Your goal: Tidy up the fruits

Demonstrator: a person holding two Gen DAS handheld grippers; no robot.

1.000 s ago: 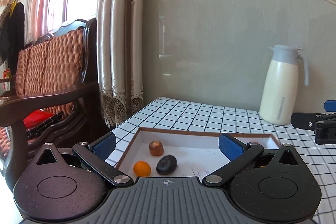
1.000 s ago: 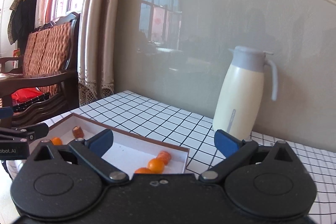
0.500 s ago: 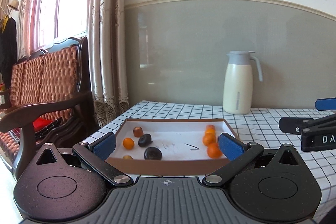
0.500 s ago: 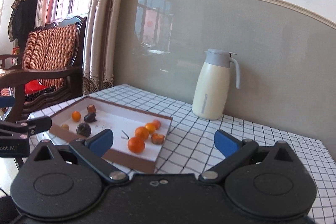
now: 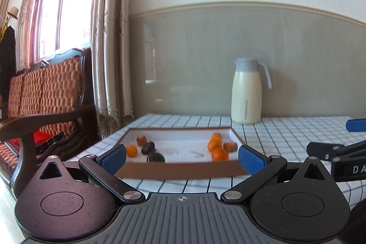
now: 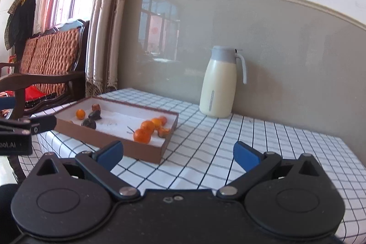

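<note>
Both hand-held grippers spread, nothing held: left (image 5: 181, 156), right (image 6: 178, 153); fruit tray (image 5: 183, 169) ahead.

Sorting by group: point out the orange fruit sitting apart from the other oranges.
The lone orange at the tray's left end, beside the dark fruits; the rest cluster at the right.

Tray (image 6: 146, 153) mid bare btwn fruit clusters; jug (image 6: 218, 88) at back wall.

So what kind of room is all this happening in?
Probably a home living room: a carved dark wooden bench with woven orange cushions, beige fringed curtains at a window, and a cream thermos jug on a checked tablecloth.
</note>
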